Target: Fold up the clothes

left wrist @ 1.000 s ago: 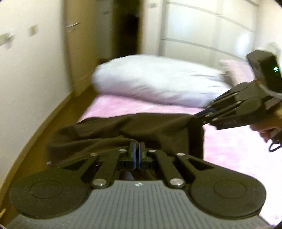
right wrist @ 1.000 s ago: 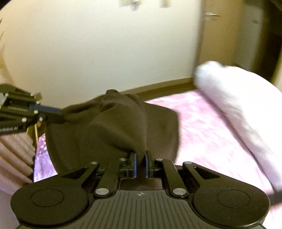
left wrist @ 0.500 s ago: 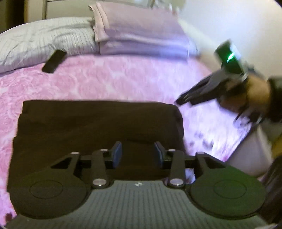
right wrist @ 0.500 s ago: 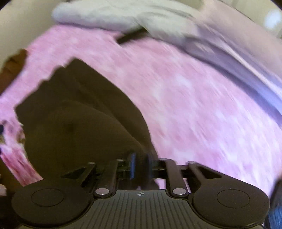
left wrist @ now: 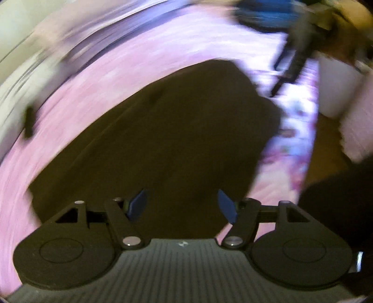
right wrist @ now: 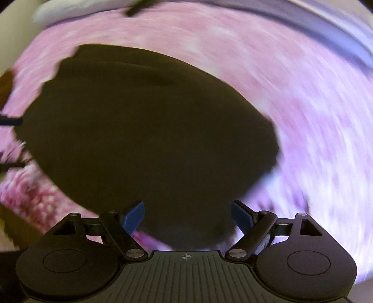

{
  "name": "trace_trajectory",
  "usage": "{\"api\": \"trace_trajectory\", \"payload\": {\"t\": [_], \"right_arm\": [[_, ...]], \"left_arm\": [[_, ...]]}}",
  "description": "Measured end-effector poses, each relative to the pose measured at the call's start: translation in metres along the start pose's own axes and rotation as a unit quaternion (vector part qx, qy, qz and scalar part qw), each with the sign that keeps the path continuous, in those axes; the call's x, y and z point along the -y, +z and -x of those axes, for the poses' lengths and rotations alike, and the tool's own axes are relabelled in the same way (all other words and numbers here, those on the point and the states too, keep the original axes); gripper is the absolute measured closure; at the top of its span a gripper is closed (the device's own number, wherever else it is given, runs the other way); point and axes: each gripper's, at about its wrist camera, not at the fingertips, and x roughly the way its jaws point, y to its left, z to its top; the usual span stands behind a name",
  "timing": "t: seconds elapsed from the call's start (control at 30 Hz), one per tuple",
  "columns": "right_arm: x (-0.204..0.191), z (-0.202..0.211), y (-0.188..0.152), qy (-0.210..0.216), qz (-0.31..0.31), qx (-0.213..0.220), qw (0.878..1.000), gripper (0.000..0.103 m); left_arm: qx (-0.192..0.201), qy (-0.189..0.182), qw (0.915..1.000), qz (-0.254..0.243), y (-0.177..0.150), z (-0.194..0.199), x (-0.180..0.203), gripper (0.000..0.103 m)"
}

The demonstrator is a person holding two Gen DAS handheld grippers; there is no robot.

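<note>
A dark brown garment (left wrist: pixel 163 130) lies folded in a flat bundle on the pink flowered bedspread (left wrist: pixel 116 70). My left gripper (left wrist: pixel 181 198) hovers over its near edge, jaws opening, blue pads apart and pressing on nothing. In the right wrist view the same garment (right wrist: pixel 149 121) fills the middle. My right gripper (right wrist: pixel 187 206) is over its near edge, jaws opening wide, cloth below them but not pinched. The right gripper (left wrist: pixel 296 46) shows blurred at the left view's upper right. Both views are smeared by motion.
A small dark flat object (left wrist: pixel 28 121) lies on the bedspread (right wrist: pixel 279 81) near a white pillow (right wrist: pixel 70 9). Lilac bedding (right wrist: pixel 326 25) runs along the far side. The bed's edge, wooden floor (left wrist: pixel 326 139) and a pale object (left wrist: pixel 335 88) are at right.
Both grippers were shut on the brown garment and held it up. They came down to the bed, let go and spread their jaws; the garment now lies folded on the bedspread.
</note>
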Motion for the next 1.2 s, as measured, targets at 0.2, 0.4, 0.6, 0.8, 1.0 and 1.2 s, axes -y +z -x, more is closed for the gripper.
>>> {"api": "trace_trajectory", "payload": {"t": [0.2,0.4,0.6,0.8,1.0,1.2], "right_arm": [[0.076,0.020,-0.037,-0.043,-0.099,0.019,0.994,0.019],[0.139,0.002,-0.047,-0.030,-0.101,0.036,0.994,0.019],[0.162,-0.026,-0.045,0.031,-0.080,0.045,0.995,0.019],[0.117,-0.038,-0.008,0.114,0.020,0.091,0.989,0.019],[0.046,-0.061,0.061,0.167,0.045,0.164,0.971,0.018],[-0.026,-0.078,0.105,0.201,-0.004,0.198,0.960,0.014]], "left_arm": [[0.058,-0.052,0.9788,-0.189,0.055,-0.060,0.098,0.031],[-0.001,0.007,0.9494,-0.314,0.073,-0.141,0.150,0.047],[0.021,0.058,0.9959,-0.067,0.127,-0.093,0.056,0.094],[0.045,0.168,0.9774,0.121,0.155,0.015,-0.113,0.094],[0.039,0.204,0.9547,0.213,0.130,0.036,-0.239,0.094],[0.043,0.170,0.9576,0.229,0.087,0.009,-0.293,0.094]]}}
